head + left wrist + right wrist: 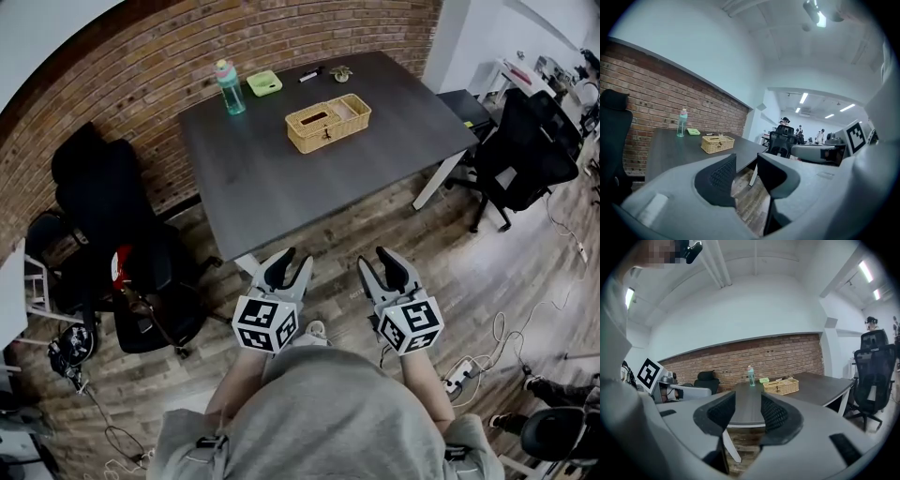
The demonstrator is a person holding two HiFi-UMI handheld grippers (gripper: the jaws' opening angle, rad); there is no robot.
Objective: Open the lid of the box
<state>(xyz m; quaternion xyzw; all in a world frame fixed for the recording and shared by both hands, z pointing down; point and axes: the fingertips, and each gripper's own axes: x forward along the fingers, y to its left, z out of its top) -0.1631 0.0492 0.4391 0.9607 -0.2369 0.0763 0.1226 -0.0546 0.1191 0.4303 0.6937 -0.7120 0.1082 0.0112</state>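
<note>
Fingers (717, 180) of left gripper (292, 264) stand apart, nothing between them. Right gripper (380, 262) is likewise parted and empty. Both are held low at the waist, well short of the surface (272, 187), probably a ready stance before reaching. Wicker box (328, 122) sits toward the far edge, untouched.

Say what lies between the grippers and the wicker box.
Head view: only wood floor and bare tabletop separate left gripper and right gripper from the wicker box.
</note>
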